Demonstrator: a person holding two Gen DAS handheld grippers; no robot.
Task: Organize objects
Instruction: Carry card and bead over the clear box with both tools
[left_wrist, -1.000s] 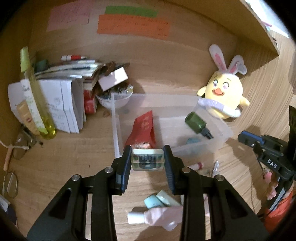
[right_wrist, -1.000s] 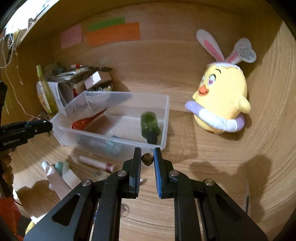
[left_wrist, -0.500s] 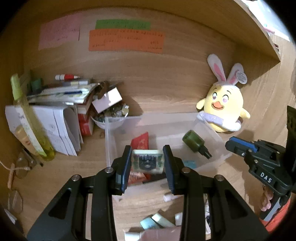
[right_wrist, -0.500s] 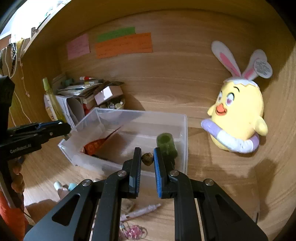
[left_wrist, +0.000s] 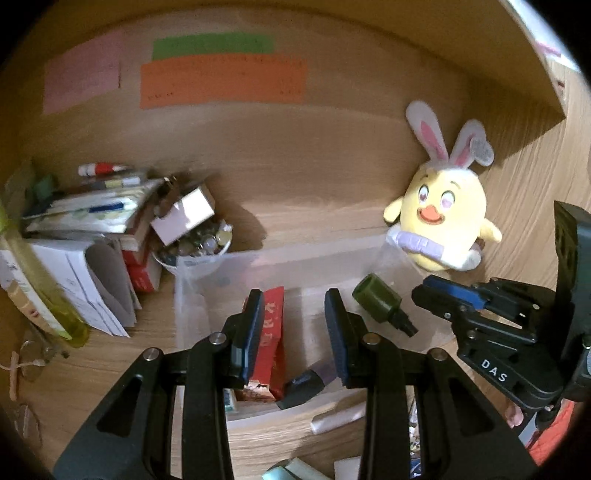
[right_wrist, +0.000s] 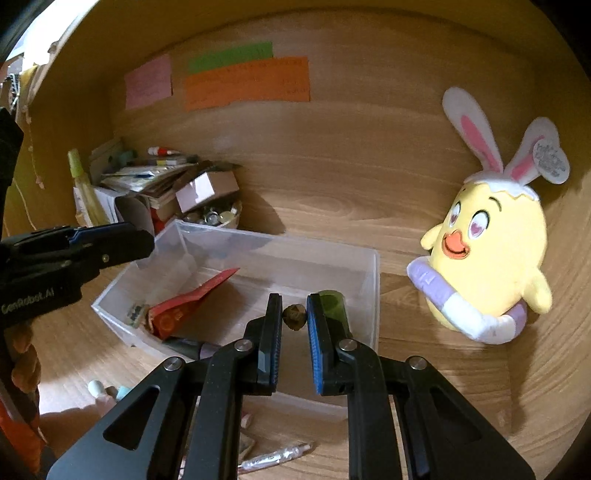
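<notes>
Right gripper (right_wrist: 293, 317) over the bin (right_wrist: 373, 291), pinching a small nut (right_wrist: 294, 316)
Bin floor lies straight below; left gripper (left_wrist: 295, 325) narrow, holding nothing

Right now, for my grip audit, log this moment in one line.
left hand-held gripper: open, empty | right hand-held gripper: shut on small brown object | clear plastic bin: ahead

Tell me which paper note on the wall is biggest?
The orange note, below the green strip and right of the pink note; it is widest.
</notes>
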